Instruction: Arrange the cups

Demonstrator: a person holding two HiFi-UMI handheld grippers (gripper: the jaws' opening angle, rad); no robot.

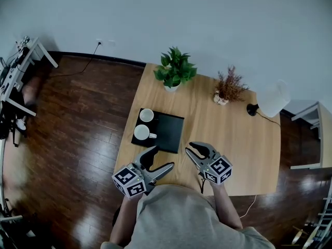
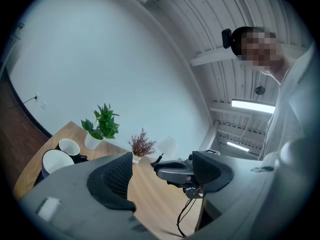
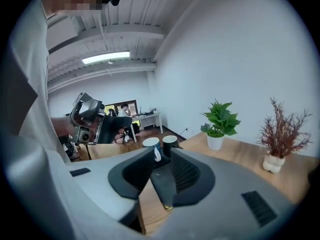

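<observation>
L gripper (image 1: pixel 163 157) is gaping wide, gripping nothing. R gripper (image 1: pixel 189 148) is hanging w/ jaws slightly apart, empty. 2 white cups (image 1: pixel 141 132) are sitting on black tray (image 1: pixel 168 131).

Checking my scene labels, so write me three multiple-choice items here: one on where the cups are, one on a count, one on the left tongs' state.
1. The two cups stand: A on the black tray; B on bare wood; C on the floor.
2. Potted plants on the table: A one; B two; C four.
3. The left tongs are: A shut on a cup; B open and empty; C shut on the tray.
Answers: 1 A, both sit on the tray; 2 B, a green plant and a dried plant; 3 B, its jaws stand apart with nothing between.
</observation>
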